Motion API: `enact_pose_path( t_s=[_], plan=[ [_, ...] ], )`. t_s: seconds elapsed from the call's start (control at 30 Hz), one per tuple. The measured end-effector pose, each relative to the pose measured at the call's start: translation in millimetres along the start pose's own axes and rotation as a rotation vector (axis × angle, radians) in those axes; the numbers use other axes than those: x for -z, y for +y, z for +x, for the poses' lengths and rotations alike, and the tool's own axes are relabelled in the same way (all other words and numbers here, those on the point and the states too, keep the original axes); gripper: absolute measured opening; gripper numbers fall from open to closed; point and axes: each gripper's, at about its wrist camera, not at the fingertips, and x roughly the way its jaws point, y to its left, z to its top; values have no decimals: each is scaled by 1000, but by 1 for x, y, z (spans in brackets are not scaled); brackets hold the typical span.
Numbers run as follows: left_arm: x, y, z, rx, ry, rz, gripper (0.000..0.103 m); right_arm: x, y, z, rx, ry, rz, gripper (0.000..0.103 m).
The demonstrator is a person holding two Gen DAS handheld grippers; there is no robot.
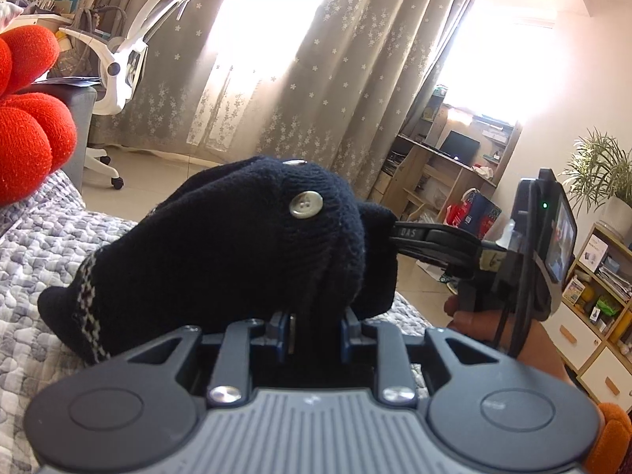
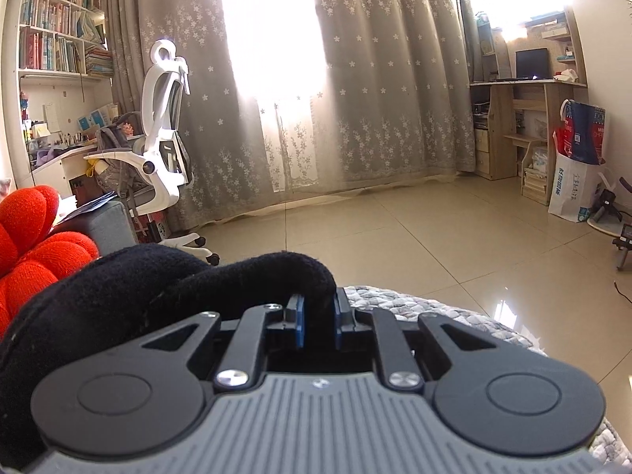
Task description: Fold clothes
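Two grips: both hand-held grippers are clamped on one dark knit cardigan [image 1: 205,252].
Cardigan: bunched up and lifted just above the grey quilted bed cover [image 1: 35,245]; a pale button [image 1: 305,205] faces outward, a patterned trim [image 1: 89,300] runs at 8 o'clock.
Left hand-held gripper [image 1: 316,316]: fingers pinched on a fold of the knit at its lower edge.
Right hand-held gripper [image 2: 316,308]: blue pads [image 2: 299,324] squeezing a rolled edge; it enters the left view from 3 o'clock.
Red cushion [image 2: 35,245]: at 9 o'clock, beside the garment.
White office chair [image 2: 166,126]: at 10 o'clock.
Curtains [image 2: 355,79]: 12 o'clock, backlit.
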Motion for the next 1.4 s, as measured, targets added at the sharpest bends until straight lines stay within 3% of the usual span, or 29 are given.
enact_pose_path(
  t_s=[0.33,0.47,0.53,0.63,0.7,0.87,0.97,1.13,1.27,1.4],
  plan=[
    [8,20,40,-50,33,-72,29,-2,-4,-16,-63,59,52,22],
    [10,31,44,-44,36,-143,50,-1,-1,-26,-117,114,76,53],
    [8,34,39,-30,40,-167,53,-1,3,-31,-150,145,65,54],
    [1,34,27,-15,45,-198,67,0,7,-38,-193,185,42,59],
    [-3,37,15,-6,37,-210,69,2,8,-42,-216,203,38,62],
    [-7,48,-25,-32,-14,-231,79,13,-5,-44,-311,300,121,67],
    [-5,60,-46,-86,-24,-219,81,17,-9,-44,-333,348,135,67],
    [4,89,-56,-164,31,-237,80,21,-16,-47,-361,381,154,69],
    [17,101,-49,-169,102,-240,79,26,-20,-47,-370,418,174,69],
    [29,102,-31,-149,171,-262,71,28,-22,-47,-385,443,177,72]
  ],
)
